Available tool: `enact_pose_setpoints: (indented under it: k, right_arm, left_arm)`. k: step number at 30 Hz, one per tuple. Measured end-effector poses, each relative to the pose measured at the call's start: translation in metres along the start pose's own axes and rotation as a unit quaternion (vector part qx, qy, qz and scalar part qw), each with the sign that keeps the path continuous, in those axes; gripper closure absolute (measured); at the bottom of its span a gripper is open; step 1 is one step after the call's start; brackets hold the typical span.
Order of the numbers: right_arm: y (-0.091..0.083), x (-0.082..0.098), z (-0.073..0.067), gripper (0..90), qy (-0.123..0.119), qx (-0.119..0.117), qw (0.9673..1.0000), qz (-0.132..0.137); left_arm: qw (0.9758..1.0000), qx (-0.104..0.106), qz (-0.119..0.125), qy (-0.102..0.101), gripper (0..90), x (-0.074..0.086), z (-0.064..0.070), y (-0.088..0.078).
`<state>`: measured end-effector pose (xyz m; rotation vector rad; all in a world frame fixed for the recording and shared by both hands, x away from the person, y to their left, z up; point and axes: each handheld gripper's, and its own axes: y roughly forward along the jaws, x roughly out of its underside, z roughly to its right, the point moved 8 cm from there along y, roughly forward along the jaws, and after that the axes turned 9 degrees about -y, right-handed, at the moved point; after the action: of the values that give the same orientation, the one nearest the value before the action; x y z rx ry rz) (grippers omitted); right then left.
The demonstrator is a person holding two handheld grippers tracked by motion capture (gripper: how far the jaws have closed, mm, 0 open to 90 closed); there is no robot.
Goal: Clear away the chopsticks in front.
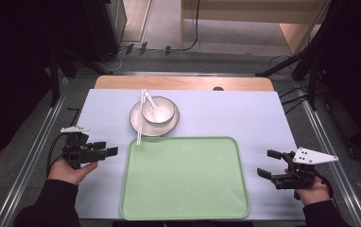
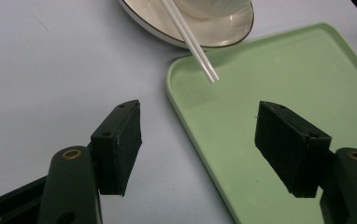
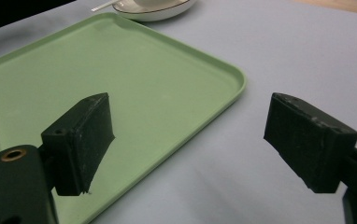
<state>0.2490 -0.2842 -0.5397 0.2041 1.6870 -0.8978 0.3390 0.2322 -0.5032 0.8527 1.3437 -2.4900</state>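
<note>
Both tools stand wide open and hold nothing; the left tool point(image 1: 107, 148) hovers at the left edge of the green tray point(image 1: 184, 208), the right tool point(image 1: 269, 165) off the tray's right edge, each low over the pale surface point(image 1: 244, 113)

The work in hand appears to concern the tableware just beyond the tray's far left corner: a plate point(image 1: 167, 126) carrying a bowl point(image 1: 162, 113), a spoon point(image 1: 151, 101) resting in the bowl, and a pair of white chopsticks point(image 1: 141, 120) laid across the plate's left rim, their tips overhanging the tray corner in the left gripper view point(image 2: 204, 67)

Judgement on handling: plate and bowl look glazed, therefore stiff, slick and breakable; best taken at the rim with a firm closure; the chopsticks are thin, light and liable to roll or slip, best pinched together near mid-length; the tray looks rigid and light, with a raised lip to grip

Obscured: the bowl's contents cannot be made out; the plate is cut off at the top of both gripper views; spoon handle partly merged with the chopsticks
</note>
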Motion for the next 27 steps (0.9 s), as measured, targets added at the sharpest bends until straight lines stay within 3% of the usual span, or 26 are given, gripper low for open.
enact_pose_setpoints:
  k: [7, 15, 24, 27]
  right_arm:
    - [0.0, 0.0, 0.0, 16.4, 0.002, 0.0, 1.0, -0.001]
    - [0.001, 0.0, 0.0, 16.4, 0.002, -0.001, 1.0, -0.001]
    - [0.001, 0.0, 0.0, 16.4, 0.001, -0.002, 1.0, 0.0]
    - [0.001, 0.001, 0.0, 16.5, 0.001, -0.002, 1.0, -0.002]
  left_arm:
    - [0.9999, -0.002, -0.008, 0.014, 32.9, -0.017, 0.008, 0.002]
    - [0.9997, -0.013, -0.013, 0.014, 34.0, -0.043, 0.015, 0.01]
    - [0.9995, -0.017, -0.019, 0.018, 36.1, -0.063, 0.016, 0.021]
    - [0.9997, -0.019, -0.014, 0.008, 36.5, -0.072, 0.014, 0.029]
